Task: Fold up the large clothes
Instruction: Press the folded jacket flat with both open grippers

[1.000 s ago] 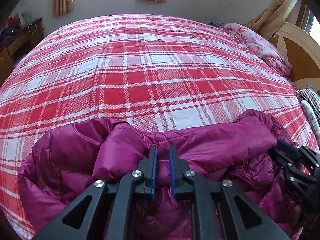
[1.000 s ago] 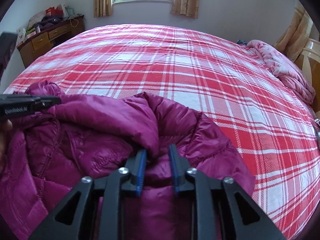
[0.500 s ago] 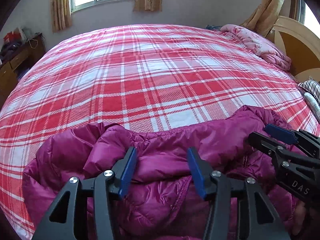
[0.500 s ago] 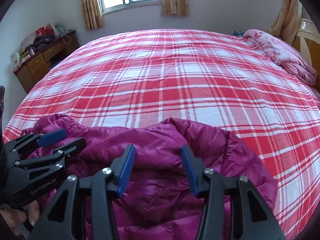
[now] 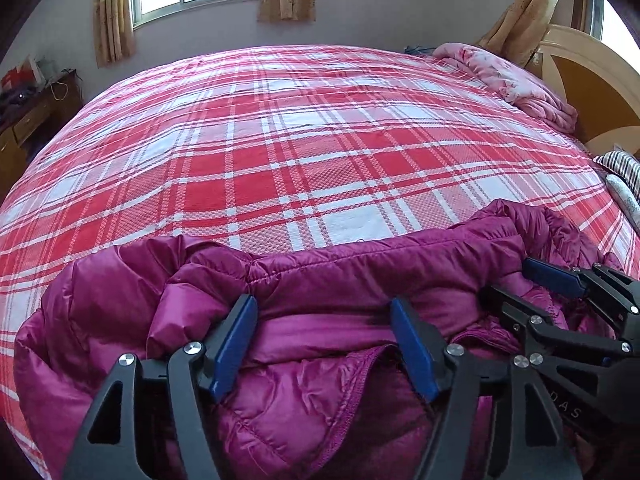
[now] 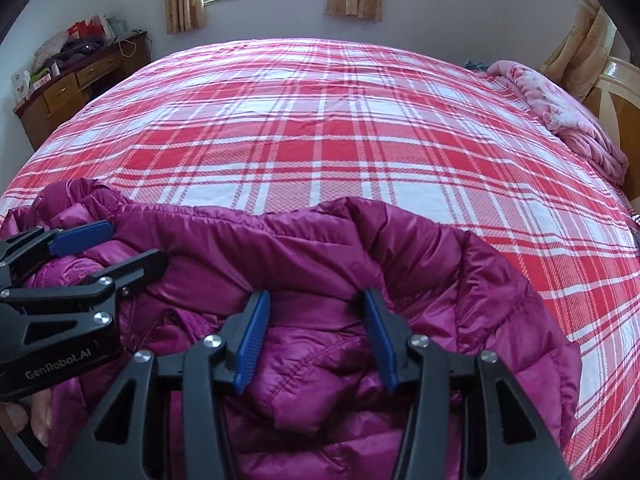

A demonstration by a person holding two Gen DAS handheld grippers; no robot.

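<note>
Magenta puffer jacket [image 5: 320, 360] lies bunched at the near edge of the plaid bedspread [image 5: 280, 160], whose far expanse stretches flat up to the pink quilt [image 5: 516, 84] by the headboard. Left gripper [image 5: 324, 320] has just been opening, jaws apart over the folded hem; right gripper [image 6: 316, 308] likewise stands apart, pads clear of fabric

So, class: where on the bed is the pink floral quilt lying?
In both wrist views the pink floral quilt lies bunched at the far right of the plaid bedspread, beside the wooden headboard, well beyond the purple jacket.
</note>
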